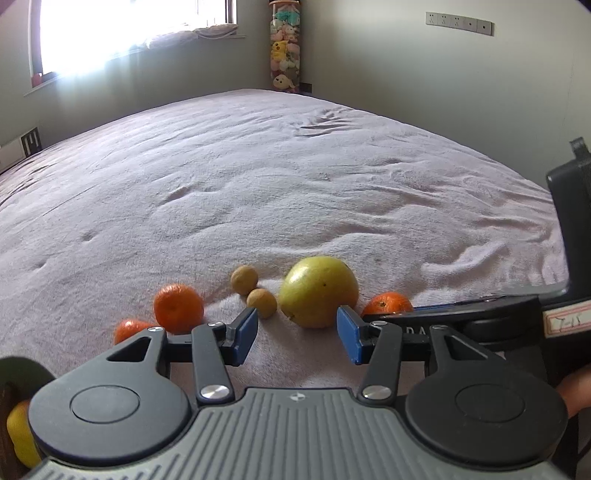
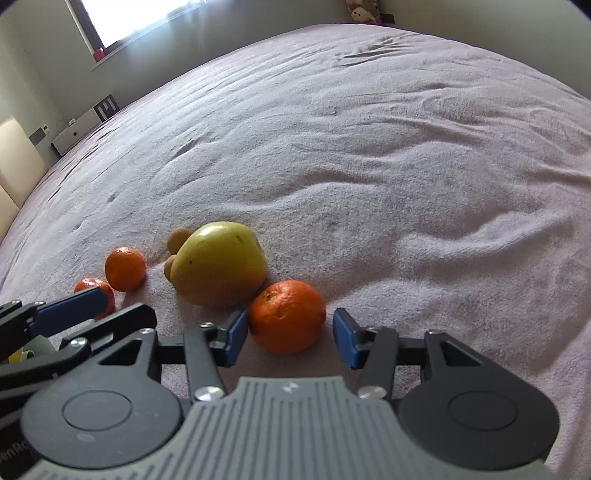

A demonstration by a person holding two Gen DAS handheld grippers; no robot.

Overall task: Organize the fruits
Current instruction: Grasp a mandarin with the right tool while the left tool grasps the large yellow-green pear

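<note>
Fruits lie on a pink bed cover (image 1: pixel 295 184). In the left wrist view my left gripper (image 1: pixel 297 332) is open and empty, just short of a big yellow-green fruit (image 1: pixel 318 291) and two small brown fruits (image 1: pixel 261 302). A tangerine (image 1: pixel 178 308) and another tangerine (image 1: pixel 129 329) lie to its left, a third tangerine (image 1: pixel 388 302) to the right. In the right wrist view my right gripper (image 2: pixel 290 336) is open, its jaws either side of the near tangerine (image 2: pixel 286 320), which touches the yellow-green fruit (image 2: pixel 221 264).
A yellow fruit (image 1: pixel 20 432) beside a green rim shows at the left gripper's lower left. The left gripper's finger (image 2: pixel 70 312) crosses the right wrist view's left edge. A column of plush toys (image 1: pixel 285 48) stands in the far corner. Walls and a window (image 1: pixel 129 29) surround the bed.
</note>
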